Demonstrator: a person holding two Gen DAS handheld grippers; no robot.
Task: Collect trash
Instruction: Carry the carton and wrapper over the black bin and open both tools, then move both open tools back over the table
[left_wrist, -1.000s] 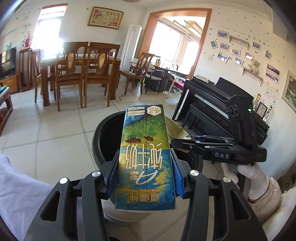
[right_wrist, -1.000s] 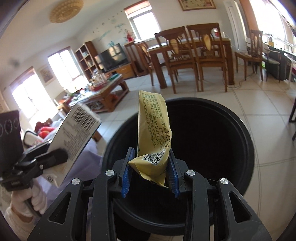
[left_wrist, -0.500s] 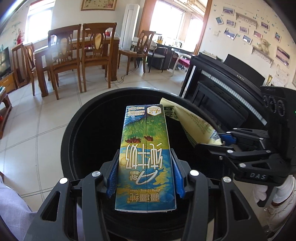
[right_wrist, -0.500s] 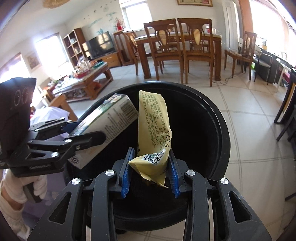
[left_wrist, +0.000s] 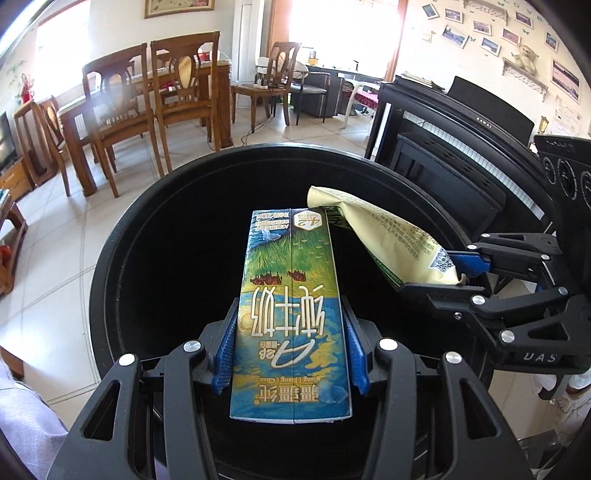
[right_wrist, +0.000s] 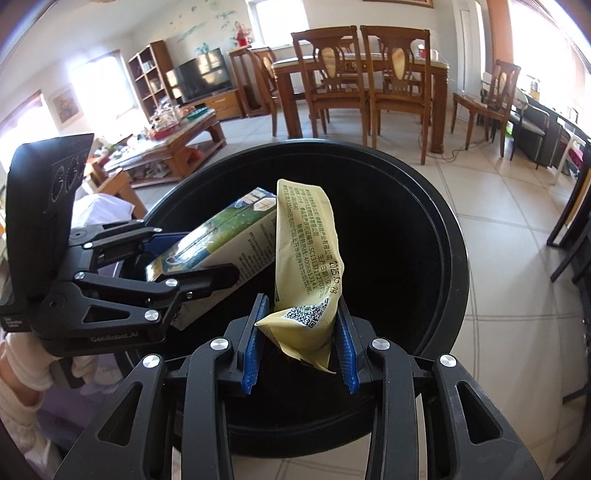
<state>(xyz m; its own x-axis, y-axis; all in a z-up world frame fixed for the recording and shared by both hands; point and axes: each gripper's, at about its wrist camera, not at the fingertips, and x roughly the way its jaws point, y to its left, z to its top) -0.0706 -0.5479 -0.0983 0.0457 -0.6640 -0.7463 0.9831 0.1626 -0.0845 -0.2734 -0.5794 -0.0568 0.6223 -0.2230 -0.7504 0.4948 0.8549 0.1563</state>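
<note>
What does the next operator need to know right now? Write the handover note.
Left gripper: shut on the milk carton, held over the open black bin.
Right gripper: shut on the yellow wrapper, also over the bin mouth, beside the carton.
Done: both pieces of trash are picked up and brought above the bin.
Left: open both grippers so the carton and wrapper drop in. The bin's inside is too dark to tell what it already holds.

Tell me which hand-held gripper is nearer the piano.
Right. The right hand-held gripper, holding the yellow wrapper, is on the piano side of the bin; the left hand-held gripper, holding the milk carton, is farther off.
</note>
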